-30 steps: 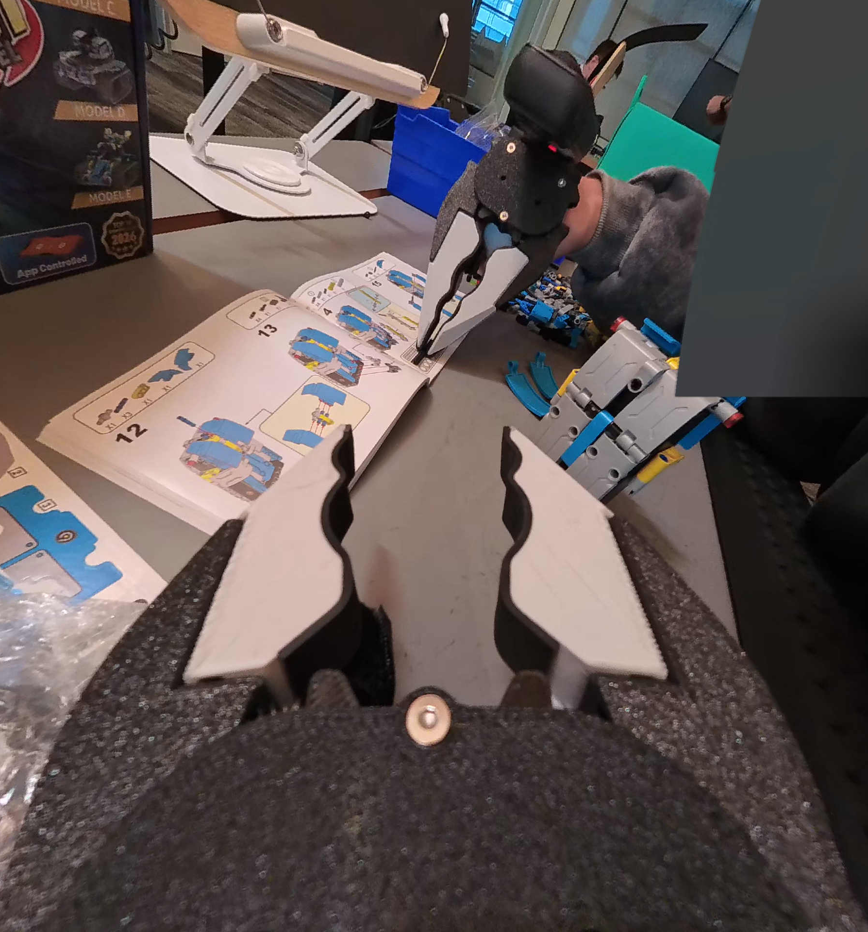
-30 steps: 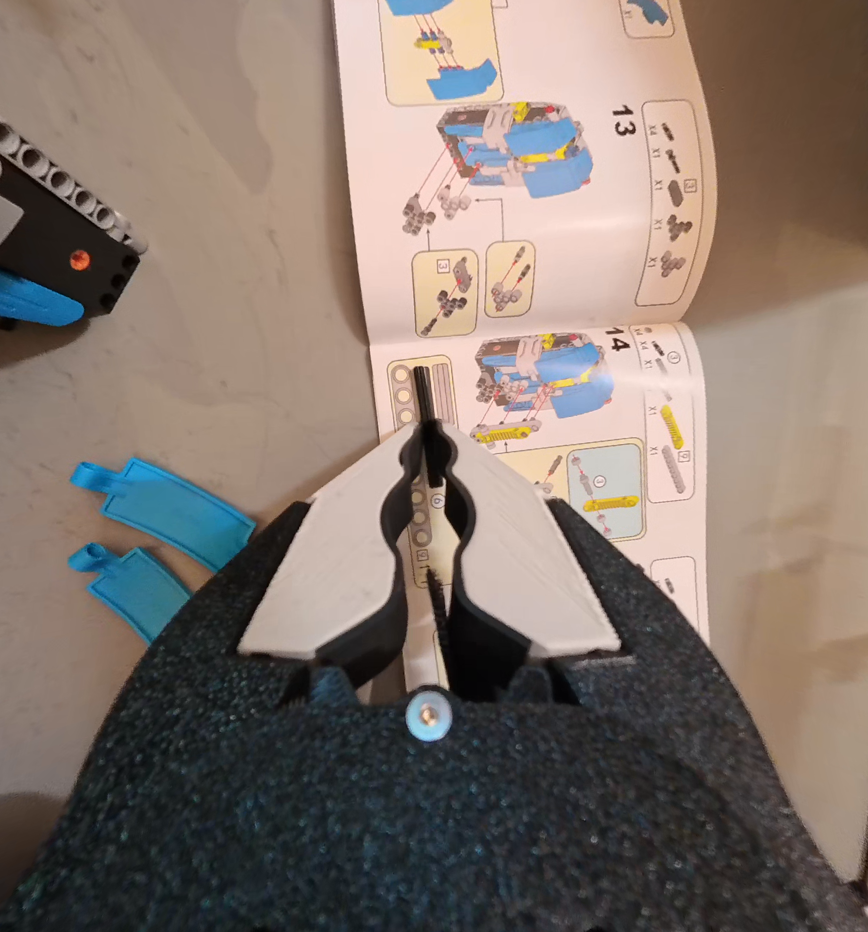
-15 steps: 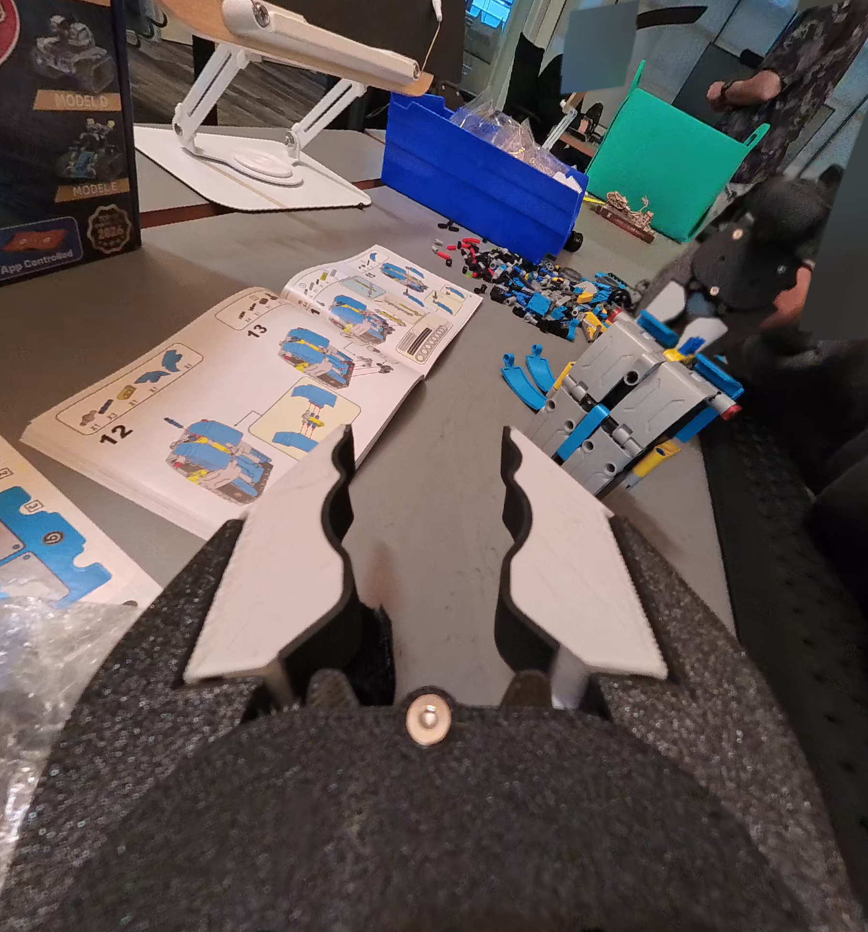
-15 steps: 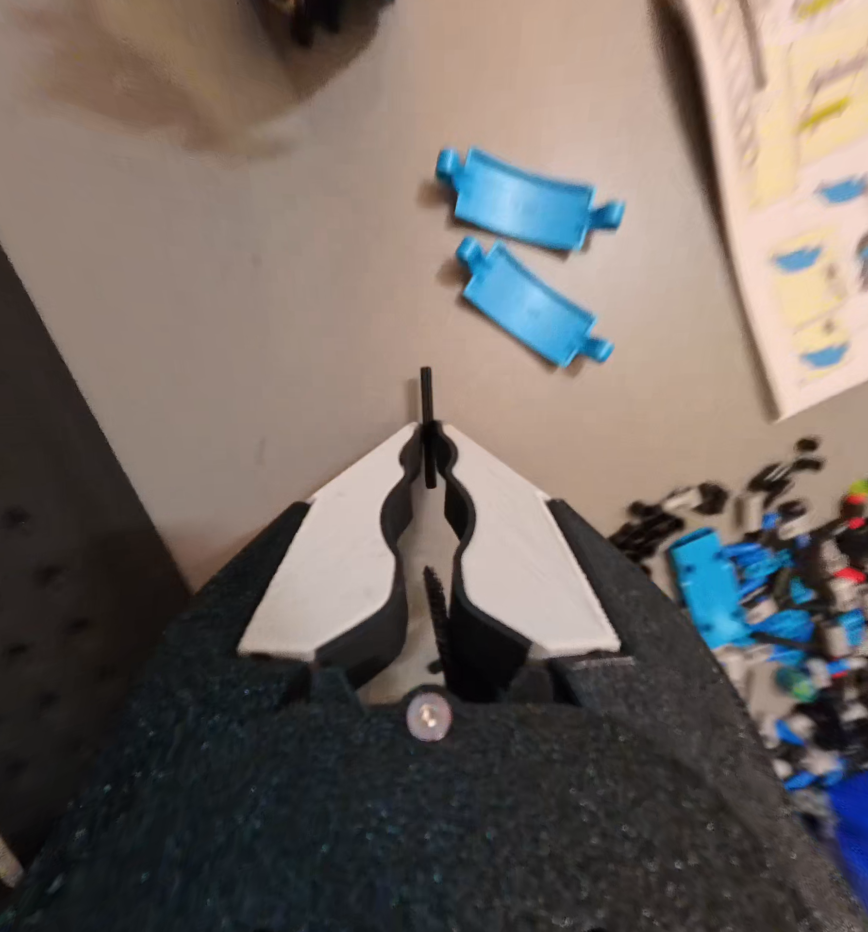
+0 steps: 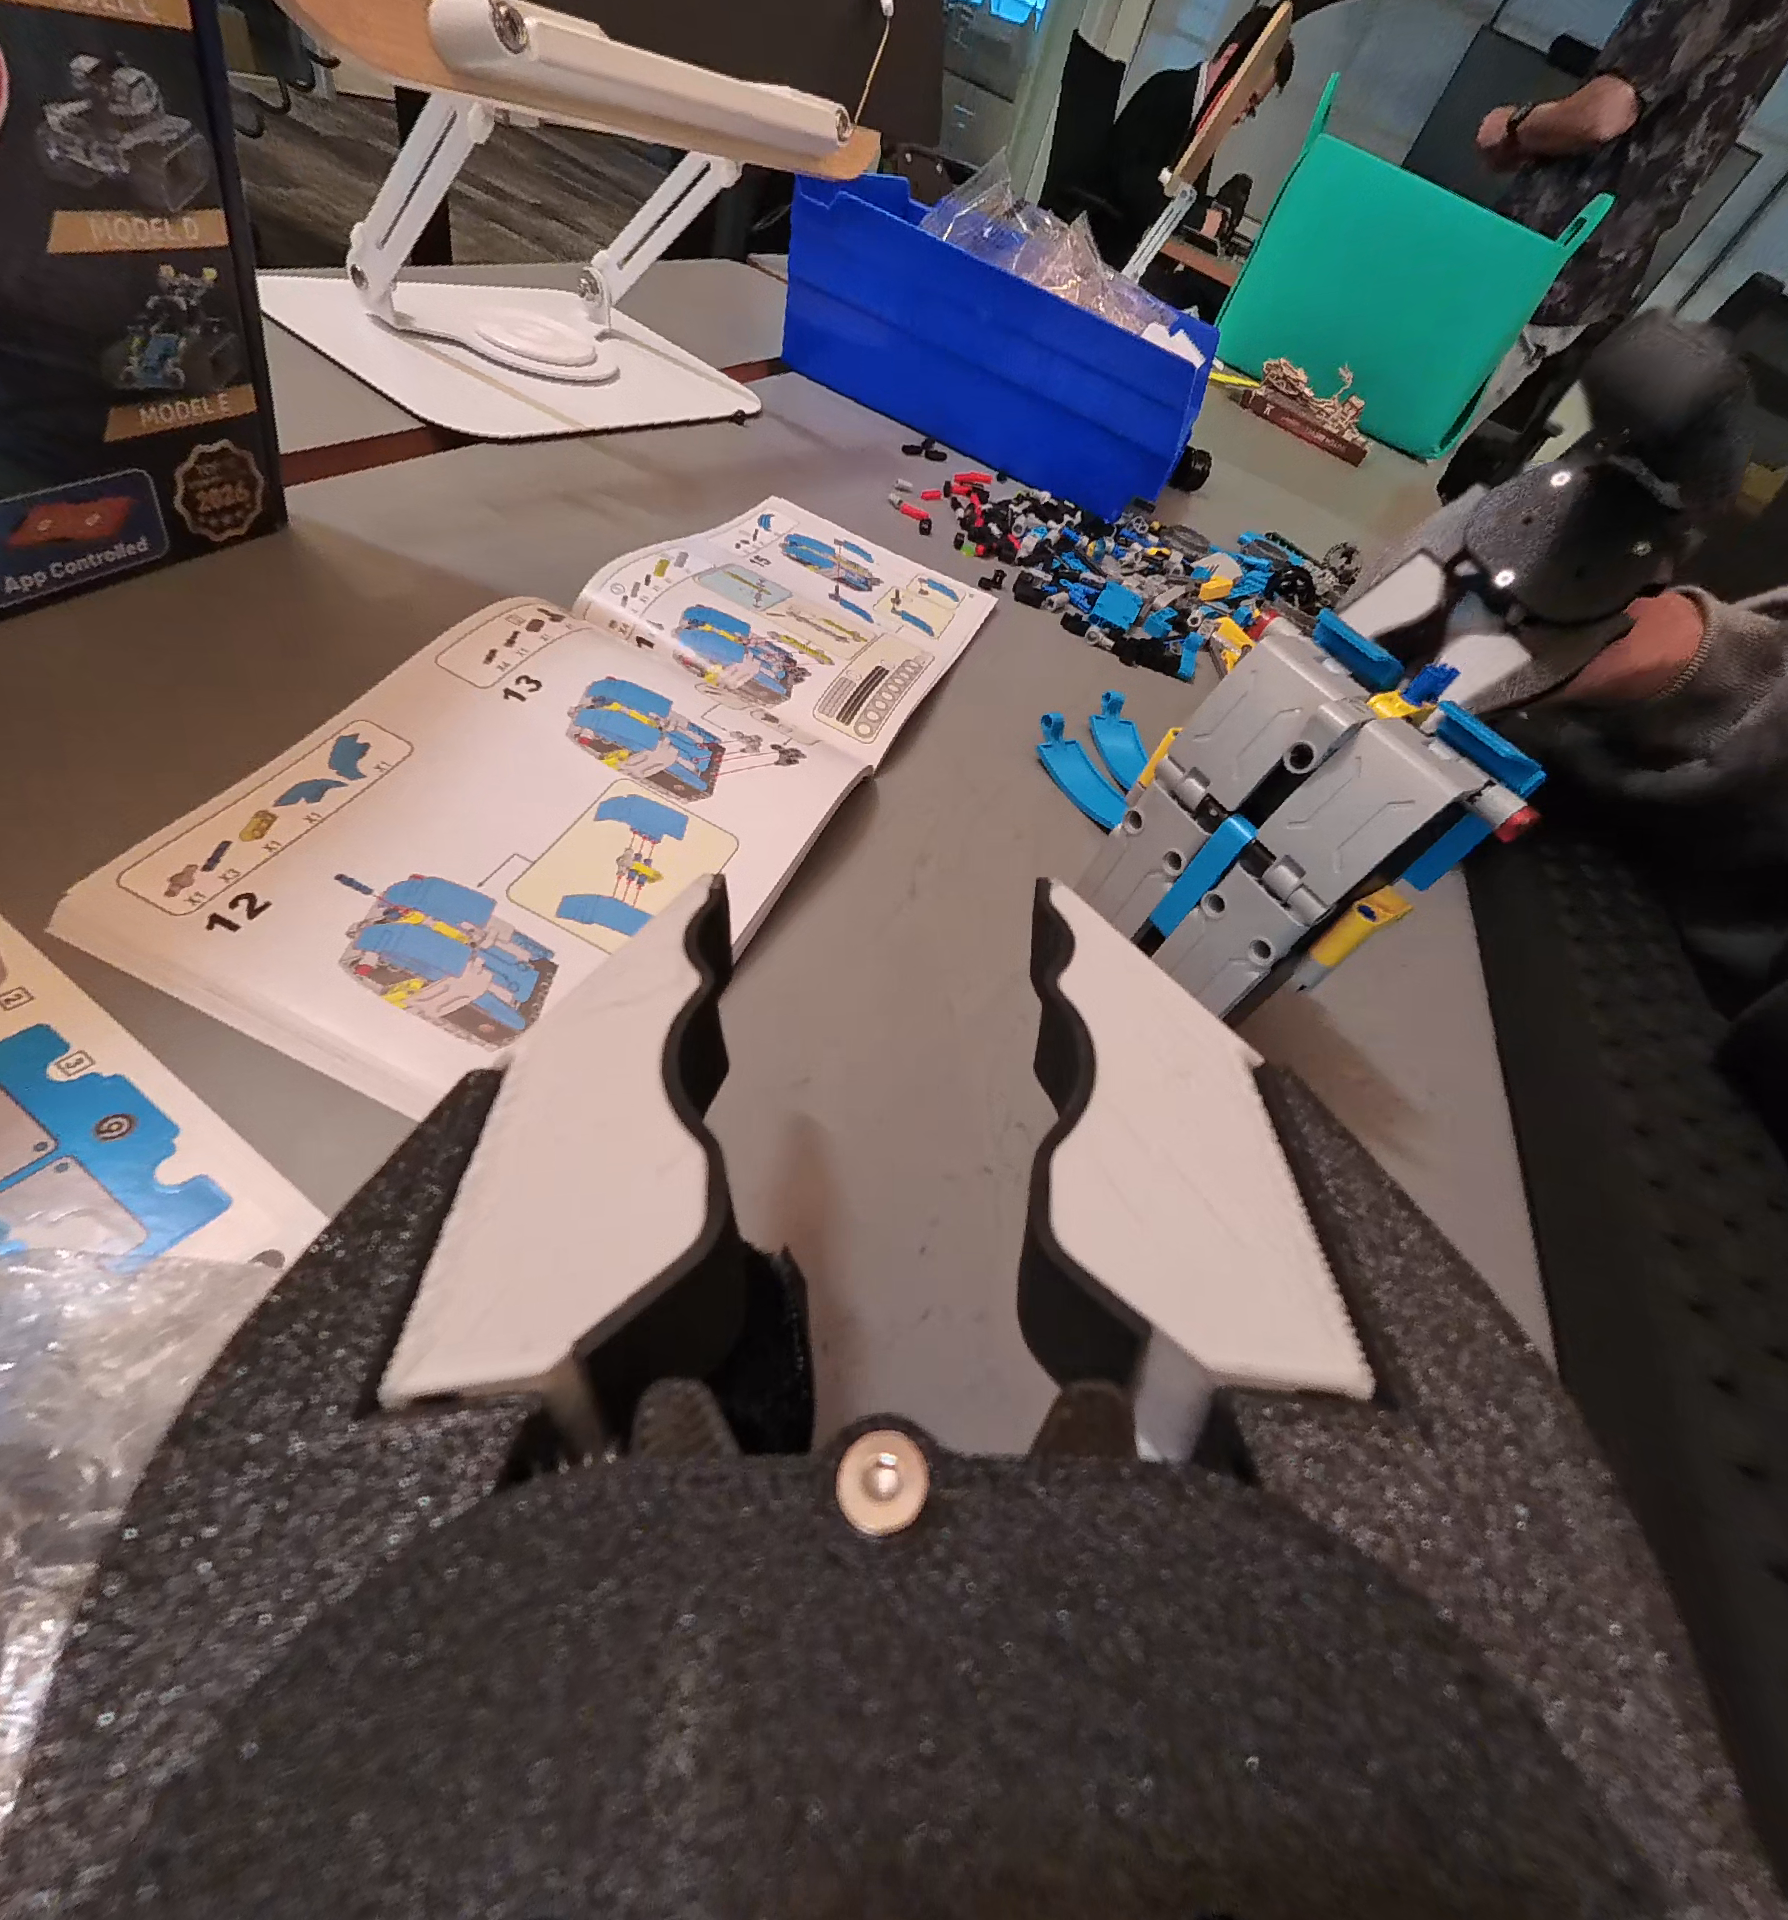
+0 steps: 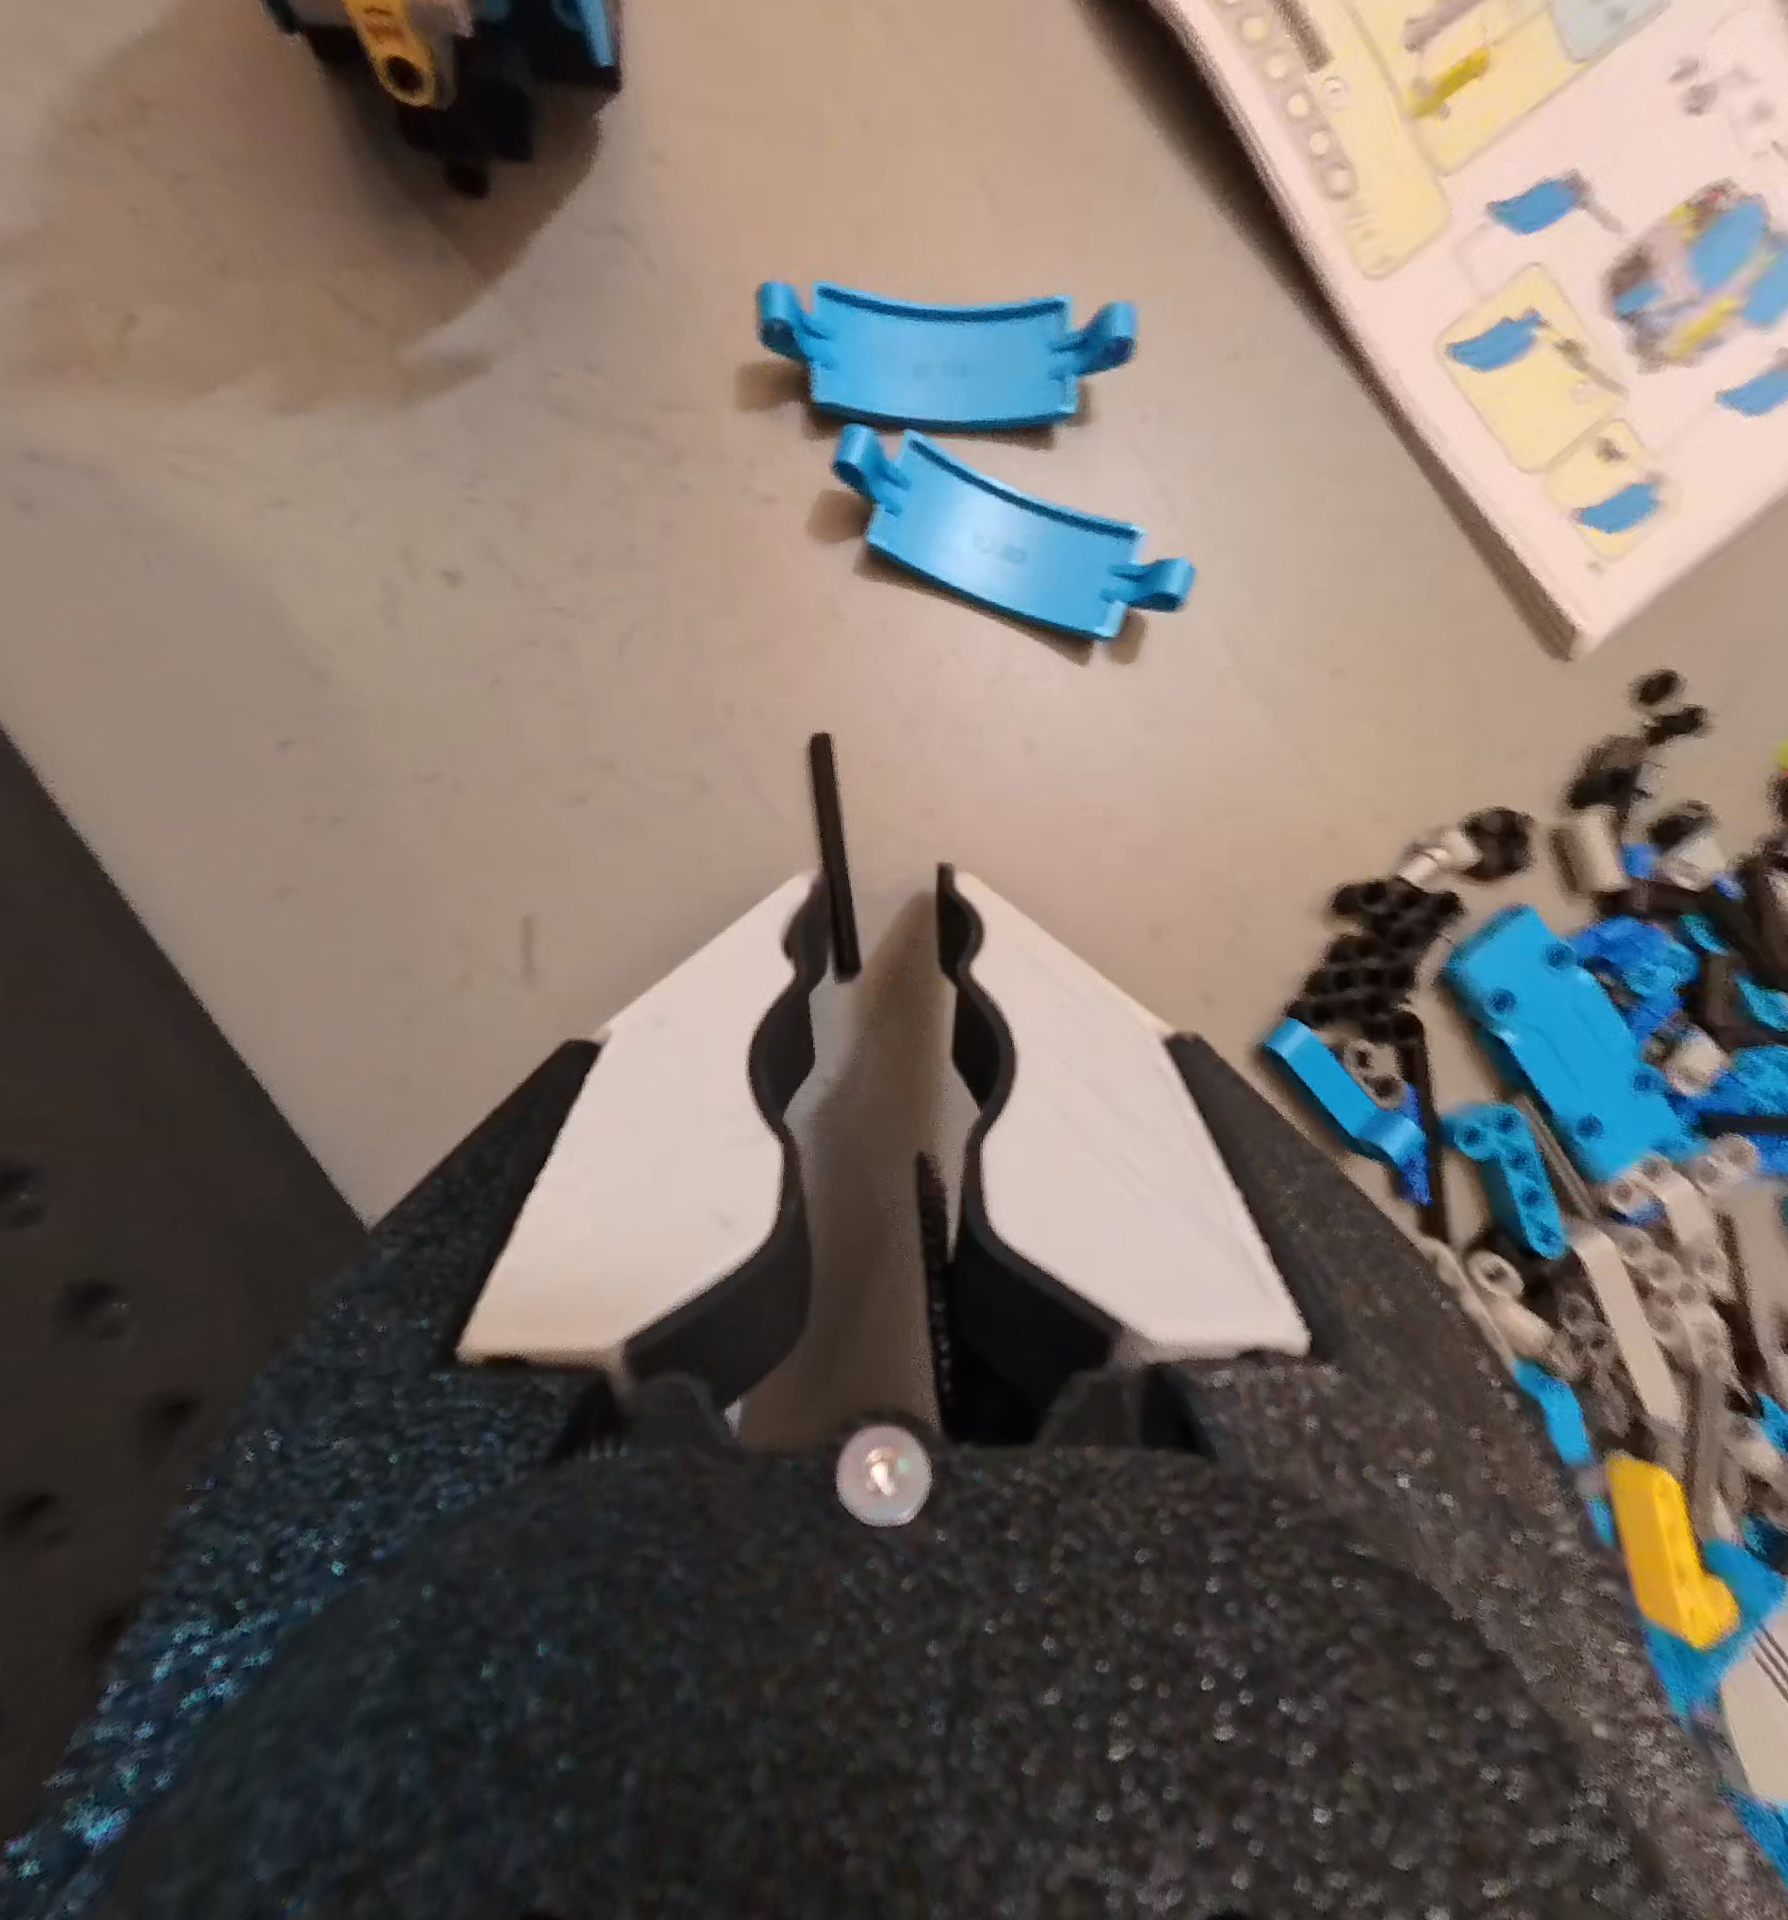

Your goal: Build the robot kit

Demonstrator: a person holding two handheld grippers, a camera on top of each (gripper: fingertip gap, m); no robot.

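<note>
My right gripper (image 6: pixel 879 883) is open over the grey table. A thin black axle (image 6: pixel 833 852) rests against the inner edge of its left finger and is not clamped. Two blue curved panels (image 6: pixel 942 353) lie just ahead of it. My left gripper (image 5: pixel 877 904) is open and empty, low over bare table between the open instruction booklet (image 5: pixel 516 790) and the grey and blue brick model (image 5: pixel 1285 831). In the left wrist view, the right gripper (image 5: pixel 1430 634) shows behind the model.
A pile of loose small parts (image 6: pixel 1596 1091) lies right of my right gripper. A blue bin (image 5: pixel 973 343), a green bin (image 5: pixel 1378 281), a white stand (image 5: pixel 516 353) and a dark box (image 5: pixel 90 312) stand at the back. A black perforated mat (image 5: pixel 1648 1247) borders the table. The grippers' ends are close to 30 cm from one another.
My right gripper left the booklet, swung over by the blue panels and opened, so the black axle is no longer clamped. My left gripper stayed open and barely moved.
</note>
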